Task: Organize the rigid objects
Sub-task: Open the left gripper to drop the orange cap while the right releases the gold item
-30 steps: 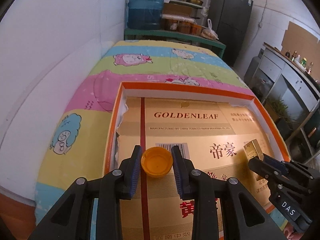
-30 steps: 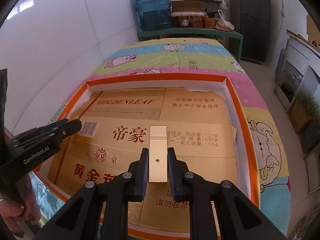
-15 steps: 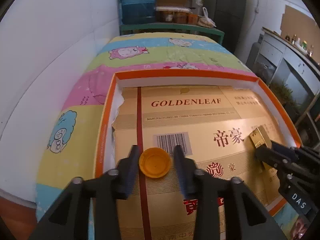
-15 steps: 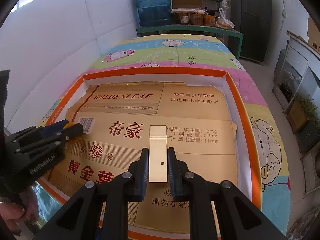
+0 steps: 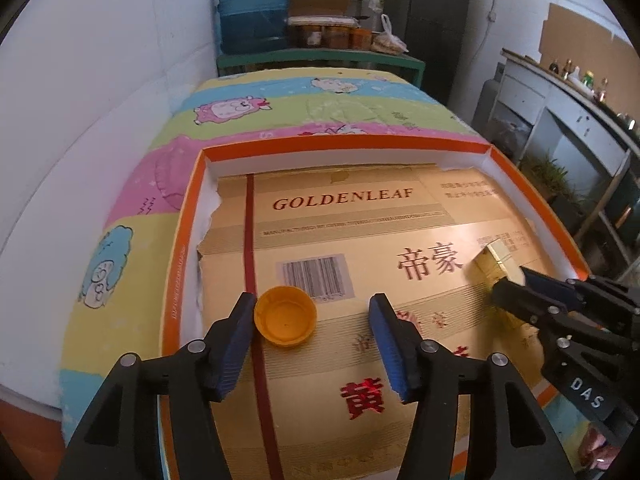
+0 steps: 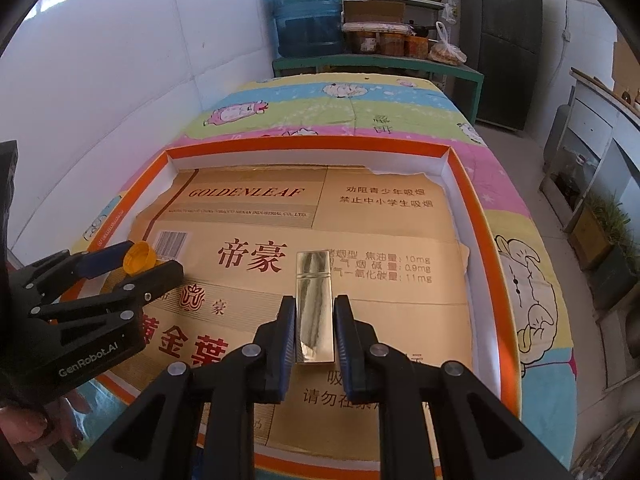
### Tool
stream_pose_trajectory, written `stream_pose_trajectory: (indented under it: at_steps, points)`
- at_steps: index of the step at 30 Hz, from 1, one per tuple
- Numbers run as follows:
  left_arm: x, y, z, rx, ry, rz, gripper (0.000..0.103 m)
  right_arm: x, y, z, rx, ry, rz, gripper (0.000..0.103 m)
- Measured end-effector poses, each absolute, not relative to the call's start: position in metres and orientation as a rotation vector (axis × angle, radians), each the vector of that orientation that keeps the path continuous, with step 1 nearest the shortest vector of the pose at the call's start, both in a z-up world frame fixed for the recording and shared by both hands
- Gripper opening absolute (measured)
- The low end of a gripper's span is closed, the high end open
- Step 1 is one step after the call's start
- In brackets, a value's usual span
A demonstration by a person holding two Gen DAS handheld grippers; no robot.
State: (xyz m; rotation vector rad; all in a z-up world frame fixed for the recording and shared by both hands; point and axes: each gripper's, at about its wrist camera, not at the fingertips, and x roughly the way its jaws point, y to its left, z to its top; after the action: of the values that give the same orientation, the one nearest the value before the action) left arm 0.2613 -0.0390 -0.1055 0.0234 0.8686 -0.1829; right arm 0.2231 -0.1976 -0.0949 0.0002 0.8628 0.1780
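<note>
1. Left gripper (image 5: 312, 334): jaws opening; orange bottle cap (image 5: 285, 316) sits open side up between them, against the left pad, clear of the right.
2. Right gripper (image 6: 314, 334): clamped on the gold rectangular block (image 6: 314, 304), long axis pointing straight ahead.
3. Both rest on the cardboard-lined orange tray (image 6: 466, 196).

A blue water jug (image 5: 253, 8) stands upper centre on a green shelf (image 5: 320, 58); a dark fridge (image 6: 502, 40) stands upper right.
</note>
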Motion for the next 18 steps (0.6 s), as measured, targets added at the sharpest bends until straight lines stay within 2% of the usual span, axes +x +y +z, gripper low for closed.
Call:
stream_pose_trajectory:
  at_steps: [6, 18]
  points:
    - [0.257, -0.038, -0.099, -0.007, 0.86, -0.205, 0.059, 0.214, -0.201, -0.09, 0.011, 0.838, 0.17, 0.029]
    - [0.232, -0.039, -0.08, -0.037, 0.811, -0.229, 0.059, 0.194, -0.204, -0.079, 0.034, 0.811, 0.155, 0.03]
